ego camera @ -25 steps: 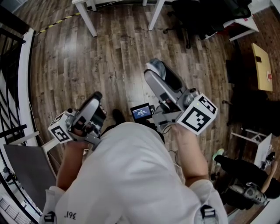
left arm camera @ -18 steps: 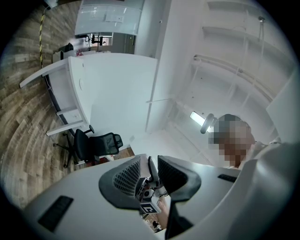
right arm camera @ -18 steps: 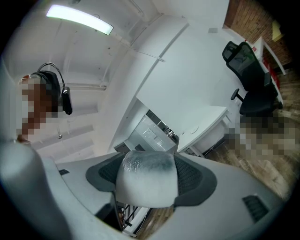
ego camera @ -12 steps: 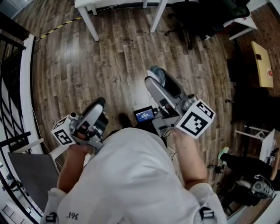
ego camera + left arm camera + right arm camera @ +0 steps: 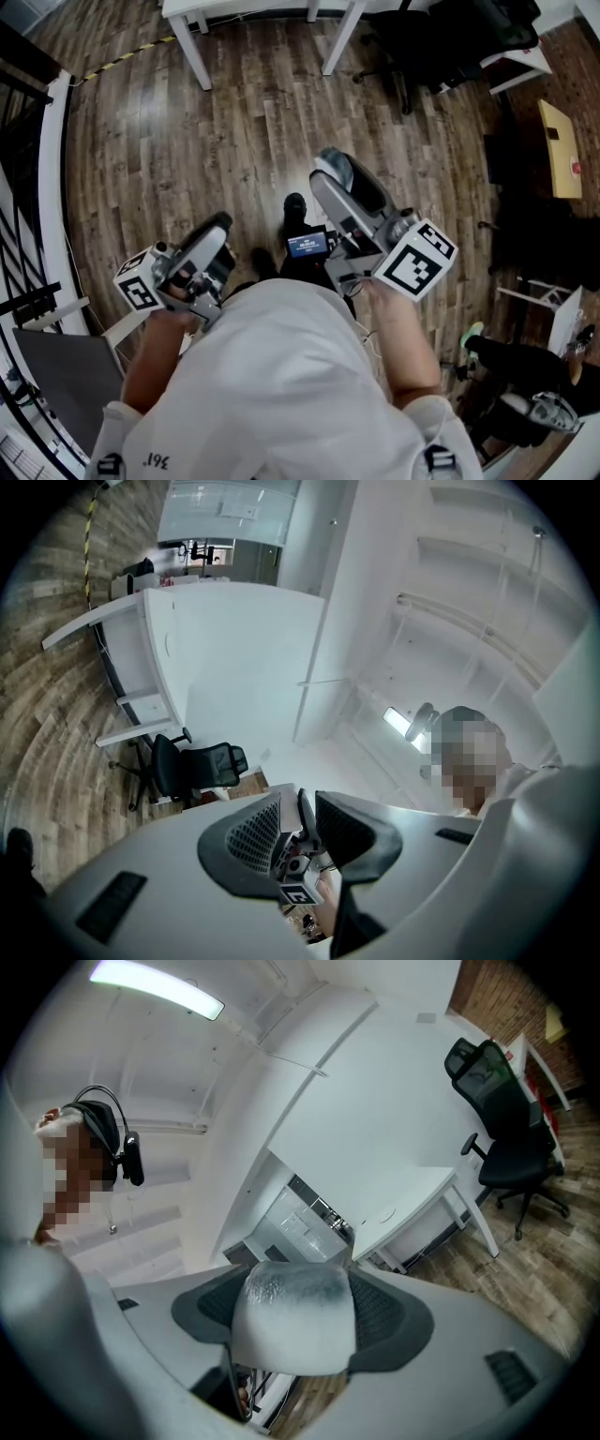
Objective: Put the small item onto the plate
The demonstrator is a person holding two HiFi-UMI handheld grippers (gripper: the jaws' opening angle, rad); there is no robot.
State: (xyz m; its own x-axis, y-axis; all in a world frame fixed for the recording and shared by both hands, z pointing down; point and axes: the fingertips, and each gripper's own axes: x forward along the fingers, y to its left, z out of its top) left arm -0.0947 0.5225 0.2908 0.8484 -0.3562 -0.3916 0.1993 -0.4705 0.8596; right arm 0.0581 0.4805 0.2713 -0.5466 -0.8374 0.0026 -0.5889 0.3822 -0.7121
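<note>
**Item Gripped in the Right Tool, No Plate in Sight**

The person stands over the wooden floor (image 5: 234,122) and holds both tools in front of the chest, pointing away from the body. The right tool (image 5: 336,173) is pinching the small item (image 5: 295,1321), a pale, soft-looking block with a grey upper edge. The block sits squarely between the two dark pads and fills the gap, so the hold looks firm. The left tool (image 5: 298,832) has its jaws a little spread. Only far details of the room show in the gap, so it carries nothing. It is probably held to the side so that it does not get in the way.

No plate appears in any view. A white surface (image 5: 194,52) stands ahead, at the top of the head view. Only its legs and edge show, so what lies on it cannot be told.

The task seems to be in its carrying part: the item is picked up, and the placing is not yet done. The next move probably calls for finding the plate and bringing the right tool low above it before releasing. A light block may bounce or roll if it drops from high.
</note>
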